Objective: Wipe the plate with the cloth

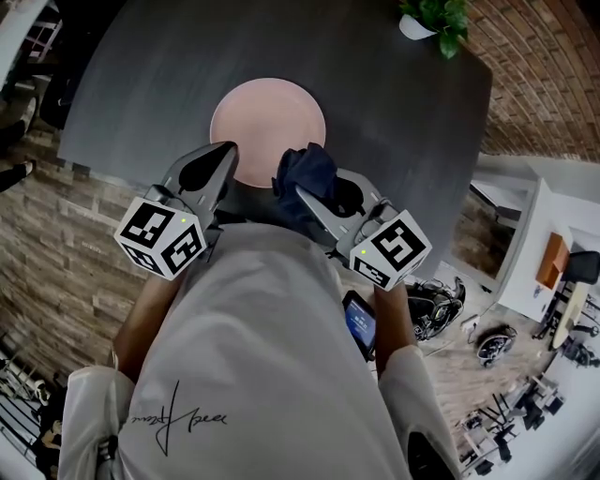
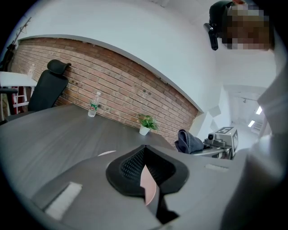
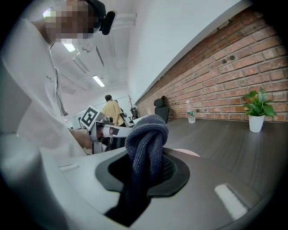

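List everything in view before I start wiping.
Dark grey table: one, dark grey, ahead of the person.
Round pink plate: one, pink, near side of the table.
Dark blue knitted cloth: one, dark blue, bunched beside the plate's near rim.
Potted plant in white pot: one, green, table's far right corner.
Clear plastic water bottle: one, clear, table's far edge.
Black office chair: one, black, beside the table.
Left gripper: one, grey, shut on the plate's rim.
Right gripper: one, grey, shut on the cloth.
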### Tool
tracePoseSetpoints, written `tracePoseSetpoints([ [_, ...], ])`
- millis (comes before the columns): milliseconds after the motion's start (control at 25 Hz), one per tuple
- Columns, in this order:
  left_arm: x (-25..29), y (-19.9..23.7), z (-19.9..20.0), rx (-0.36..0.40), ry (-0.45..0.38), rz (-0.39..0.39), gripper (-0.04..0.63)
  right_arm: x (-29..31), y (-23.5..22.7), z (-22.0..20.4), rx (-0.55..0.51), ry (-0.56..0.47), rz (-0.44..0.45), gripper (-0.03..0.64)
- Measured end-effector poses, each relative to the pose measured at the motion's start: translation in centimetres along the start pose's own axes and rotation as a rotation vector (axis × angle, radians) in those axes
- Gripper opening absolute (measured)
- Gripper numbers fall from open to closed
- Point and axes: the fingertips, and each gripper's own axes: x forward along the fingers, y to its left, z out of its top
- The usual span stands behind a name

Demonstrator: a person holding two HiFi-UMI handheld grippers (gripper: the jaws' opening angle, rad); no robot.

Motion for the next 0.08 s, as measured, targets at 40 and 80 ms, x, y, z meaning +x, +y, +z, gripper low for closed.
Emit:
tracePoseSetpoints([
  [40, 0.04, -0.13, 0.13, 0.006, -0.003, -0.004, 0.011, -0.12, -0.10, 0.19, -0.007, -0.005, -0.003, 0.089],
  [80, 0.09, -0.25, 0.27, 0.013, -0.006, -0.007, 0.011, -0.22, -0.20, 0.37, -0.014, -0.010, -0.007, 0.089],
])
